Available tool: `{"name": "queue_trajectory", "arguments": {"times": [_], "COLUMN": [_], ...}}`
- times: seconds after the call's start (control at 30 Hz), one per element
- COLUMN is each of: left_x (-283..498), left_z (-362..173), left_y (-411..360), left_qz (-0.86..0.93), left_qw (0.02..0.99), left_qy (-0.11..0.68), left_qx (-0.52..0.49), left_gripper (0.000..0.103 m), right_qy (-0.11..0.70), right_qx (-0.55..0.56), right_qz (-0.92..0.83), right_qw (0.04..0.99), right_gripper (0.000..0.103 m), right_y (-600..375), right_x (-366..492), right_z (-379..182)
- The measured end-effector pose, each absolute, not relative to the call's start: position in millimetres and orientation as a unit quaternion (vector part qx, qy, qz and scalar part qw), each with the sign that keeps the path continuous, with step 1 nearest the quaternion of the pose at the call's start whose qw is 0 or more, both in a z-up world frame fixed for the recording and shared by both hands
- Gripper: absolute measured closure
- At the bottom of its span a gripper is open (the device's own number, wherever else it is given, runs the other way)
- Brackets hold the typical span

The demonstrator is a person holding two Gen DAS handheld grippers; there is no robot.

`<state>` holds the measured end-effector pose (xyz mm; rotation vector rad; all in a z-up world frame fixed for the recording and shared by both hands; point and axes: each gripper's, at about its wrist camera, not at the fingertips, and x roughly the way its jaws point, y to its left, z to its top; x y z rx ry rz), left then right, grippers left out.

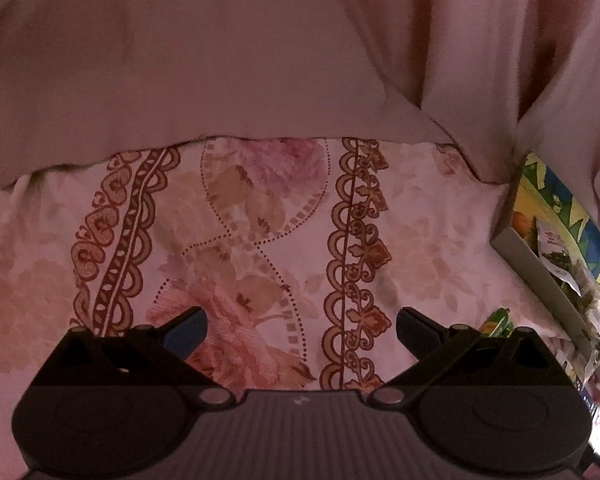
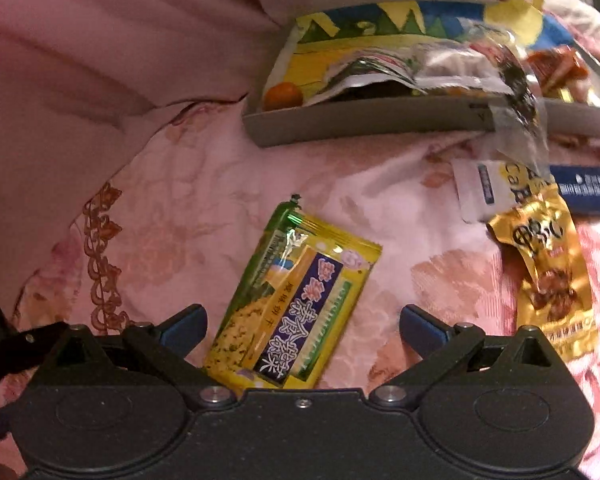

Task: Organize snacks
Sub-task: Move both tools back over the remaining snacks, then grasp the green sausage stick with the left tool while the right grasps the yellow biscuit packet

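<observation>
In the right wrist view a green-and-yellow snack packet (image 2: 296, 304) lies flat on the floral bedsheet, its near end between the fingers of my open right gripper (image 2: 302, 326). A gold snack packet (image 2: 548, 276) lies to the right, beside a white-and-blue packet (image 2: 486, 188) and a dark blue packet (image 2: 588, 194). A shallow grey cardboard tray (image 2: 340, 122) with a colourful printed inside stands behind and holds several packets. My left gripper (image 1: 302, 330) is open and empty over bare sheet; the tray (image 1: 528, 256) shows at its right edge, with a green packet corner (image 1: 496, 322) near its right finger.
A plain pink blanket (image 1: 220, 60) is bunched along the back of the bed and also rises at the back left in the right wrist view (image 2: 100, 40). The patterned sheet (image 1: 260, 220) is soft and uneven.
</observation>
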<state>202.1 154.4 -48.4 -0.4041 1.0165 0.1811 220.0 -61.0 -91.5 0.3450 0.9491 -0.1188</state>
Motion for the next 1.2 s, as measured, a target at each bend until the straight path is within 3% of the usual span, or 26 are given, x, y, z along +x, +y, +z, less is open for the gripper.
{"name": "queue_trajectory", "arguments": {"times": [0.27,0.57,1.0,1.2], "left_x": [205,204,202,205], "left_z": [-53,-53,-63,-65], "left_y": [150,121,59,46], "left_qz": [0.075,0.026,-0.052,-0.071], "left_qw": [0.847,0.855,0.863,0.872], "left_qy": [0.491,0.501,0.501,0.482], "left_qx": [-0.188,-0.132,0.034,0.052], "left_gripper": [0.000,0.000,0.001,0.003], "right_qy": [0.433,0.432,0.380,0.360], "right_qx": [0.090,-0.004,-0.061,-0.088], "right_qz": [0.012,0.058,0.074,0.075], "right_qw": [0.897,0.900,0.920,0.926], "right_gripper": [0.006,0.021,0.019,0.017], "right_y": [-69,-89,-109,-100], "right_x": [194,168,146,155], "right_z": [-95,-97,-102,-105]}}
